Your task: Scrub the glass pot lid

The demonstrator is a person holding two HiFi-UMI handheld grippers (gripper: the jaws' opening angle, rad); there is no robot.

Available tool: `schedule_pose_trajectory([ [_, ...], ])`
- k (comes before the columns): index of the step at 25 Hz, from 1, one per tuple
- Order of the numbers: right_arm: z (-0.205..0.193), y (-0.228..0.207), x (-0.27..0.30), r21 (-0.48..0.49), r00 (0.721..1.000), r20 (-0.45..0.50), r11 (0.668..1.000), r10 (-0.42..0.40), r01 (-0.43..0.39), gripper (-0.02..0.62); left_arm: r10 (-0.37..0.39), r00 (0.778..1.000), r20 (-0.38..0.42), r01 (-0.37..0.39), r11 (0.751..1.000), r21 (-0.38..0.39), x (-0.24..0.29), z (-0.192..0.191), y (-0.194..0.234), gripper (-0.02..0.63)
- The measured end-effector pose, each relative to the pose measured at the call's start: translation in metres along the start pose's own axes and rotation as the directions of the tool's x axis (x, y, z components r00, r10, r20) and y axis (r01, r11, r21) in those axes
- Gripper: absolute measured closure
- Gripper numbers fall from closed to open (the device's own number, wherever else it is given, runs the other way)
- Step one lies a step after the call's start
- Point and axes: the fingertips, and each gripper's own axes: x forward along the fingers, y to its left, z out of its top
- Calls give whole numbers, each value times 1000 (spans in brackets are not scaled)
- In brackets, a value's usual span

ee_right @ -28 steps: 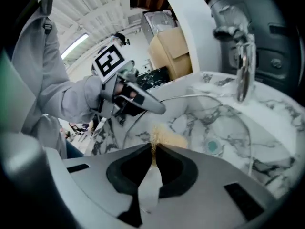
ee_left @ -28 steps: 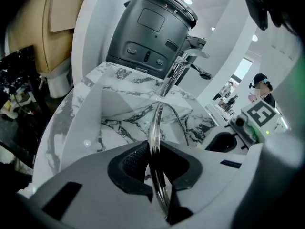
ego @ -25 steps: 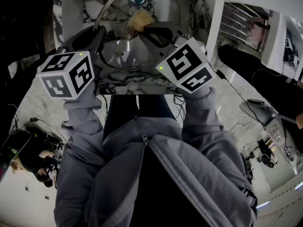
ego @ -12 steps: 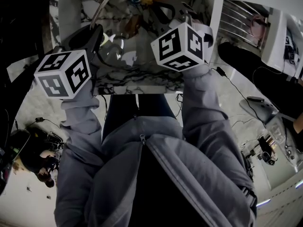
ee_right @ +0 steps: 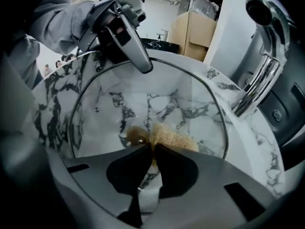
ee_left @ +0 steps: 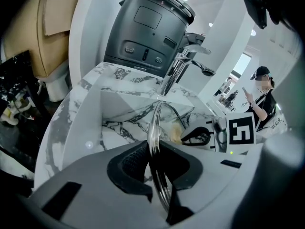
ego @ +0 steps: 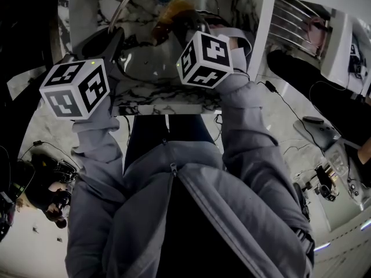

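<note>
The glass pot lid (ee_right: 157,99) stands tilted over the marble sink (ego: 87,16). My left gripper (ee_left: 153,151) is shut on its metal rim (ee_left: 153,123), which runs edge-on between the pads. In the right gripper view that left gripper (ee_right: 128,37) clamps the lid's upper left edge. My right gripper (ee_right: 152,149) is shut on a tan sponge (ee_right: 167,136), which presses flat against the glass. In the head view the sponge (ego: 168,10) shows near the lid's far side, beyond the right marker cube (ego: 206,59); the lid (ego: 148,59) lies between both cubes.
A chrome faucet (ee_right: 259,75) rises at the sink's back, with a dark grey appliance (ee_left: 147,27) behind it. Cardboard boxes (ee_left: 43,32) stand at the side. A person (ee_left: 261,97) stands in the background. Cables and gear (ego: 43,172) lie on the floor.
My right gripper has slid the sponge away from me and to the left across the glass. The left gripper has held the lid's rim nearly still.
</note>
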Motion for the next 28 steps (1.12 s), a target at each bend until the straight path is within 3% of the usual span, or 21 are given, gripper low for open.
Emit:
schedule_pose_trajectory([
  [4, -4, 37, -1, 17, 995, -1, 995, 101, -101, 550, 5, 1000, -2, -5, 1000, -7, 1, -2, 2, 535],
  [9, -6, 57, -5, 56, 992, 0, 990, 128, -128, 551, 9, 1000, -7, -9, 1000, -19, 1, -6, 4, 535],
  [13, -10, 88, -6, 38, 972, -24, 972, 234, -233, 550, 10, 1000, -4, -10, 1000, -20, 2, -6, 3, 535],
  [19, -18, 136, -8, 43, 911, -55, 912, 410, -408, 549, 11, 1000, -2, -11, 1000, -17, 1, -7, 4, 535],
  [23, -21, 148, -13, 46, 876, -84, 880, 475, -473, 549, 11, 1000, -1, -11, 1000, -15, 1, -7, 3, 535],
  [28, -22, 165, -20, 64, 792, -121, 801, 598, -595, 549, 12, 1000, 1, -12, 1000, -7, -1, -7, 2, 535],
])
